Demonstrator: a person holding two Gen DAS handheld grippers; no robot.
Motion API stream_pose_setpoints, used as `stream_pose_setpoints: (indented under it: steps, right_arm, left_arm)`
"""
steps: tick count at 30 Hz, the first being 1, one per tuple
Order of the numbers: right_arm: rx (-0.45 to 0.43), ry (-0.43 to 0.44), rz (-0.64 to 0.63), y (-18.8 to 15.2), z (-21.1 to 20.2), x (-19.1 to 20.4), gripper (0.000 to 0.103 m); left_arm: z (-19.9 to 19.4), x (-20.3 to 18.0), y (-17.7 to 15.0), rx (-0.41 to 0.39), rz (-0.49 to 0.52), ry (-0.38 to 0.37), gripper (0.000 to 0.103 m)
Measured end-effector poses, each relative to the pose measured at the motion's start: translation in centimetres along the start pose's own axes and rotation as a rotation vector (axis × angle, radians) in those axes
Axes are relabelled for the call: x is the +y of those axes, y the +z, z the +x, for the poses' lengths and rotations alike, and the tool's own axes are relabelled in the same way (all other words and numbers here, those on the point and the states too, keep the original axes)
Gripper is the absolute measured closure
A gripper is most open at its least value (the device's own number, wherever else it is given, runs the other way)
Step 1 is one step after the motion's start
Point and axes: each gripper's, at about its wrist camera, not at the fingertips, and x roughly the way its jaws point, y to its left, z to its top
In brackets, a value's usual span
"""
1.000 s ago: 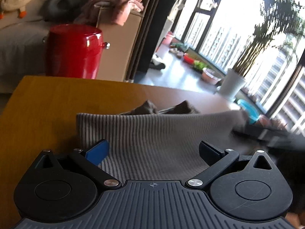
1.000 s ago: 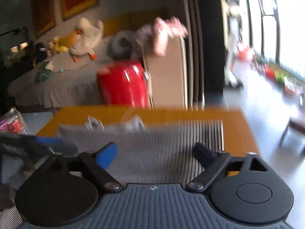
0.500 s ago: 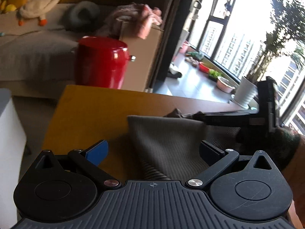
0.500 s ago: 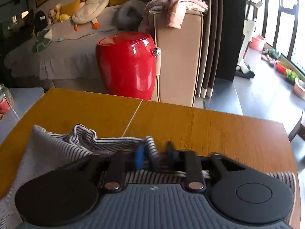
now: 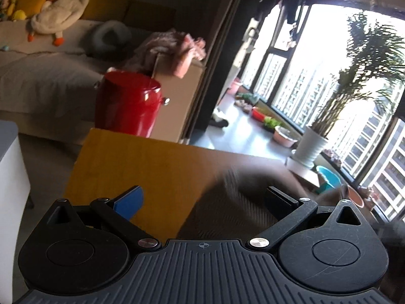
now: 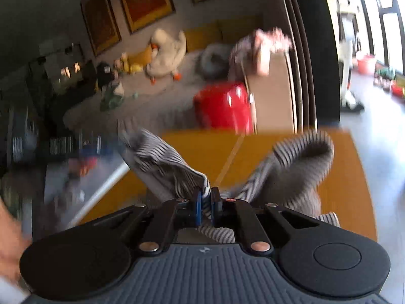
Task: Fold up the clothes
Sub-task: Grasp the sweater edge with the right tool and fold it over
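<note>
A grey striped garment [image 6: 167,162] hangs bunched over the orange wooden table [image 6: 349,167], blurred by motion. My right gripper [image 6: 205,198] is shut on a fold of it, the cloth pinched between the blue pad and the black one, with a loop of fabric flapping to the right. In the left wrist view the same striped garment [image 5: 233,210] lies blurred at the right of the table [image 5: 141,162]. My left gripper [image 5: 202,197] stands open above the table; nothing sits between its fingers, and the cloth passes under its right finger.
A red drum-shaped bin [image 5: 129,106] and a beige box draped with pink cloth [image 5: 182,55] stand beyond the table's far edge. A sofa with a plush duck [image 5: 58,15] lies behind. A white potted plant [image 5: 310,147] stands by the window at right. A white cabinet edge [image 5: 10,167] is at left.
My right gripper closed on the striped garment and lifted it off the table. My left gripper drew back and up, swinging left, so the cloth now sits at its right side.
</note>
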Motion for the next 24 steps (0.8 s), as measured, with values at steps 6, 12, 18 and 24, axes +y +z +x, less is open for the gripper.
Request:
stream_pose_setpoints:
  steps: [6,12,18,24]
  right_arm:
    - [0.107,-0.038,-0.041,-4.9,-0.8,0.8,0.091]
    - [-0.076,-0.072,-0.051,-2.9,-6.8,0.4,0.037]
    - [-0.091,-0.191,0.160,-1.4,-6.3,-3.9,0.028]
    - [-0.012,-0.193,0.314,-2.4,-0.6,-7.0,0.030]
  left_arm:
    - [-0.7,-1.8,-1.6,0.041,0.030,-0.020,0.000]
    - [-0.8,-1.5,-4.4,0.151,0.043,-0.003,0.003]
    - [0.1,-0.3,-6.3,0.246,-0.082,-0.030,0.024]
    - [2.3,0.2,-7.3,0.286,-0.144,-0.053,0.024]
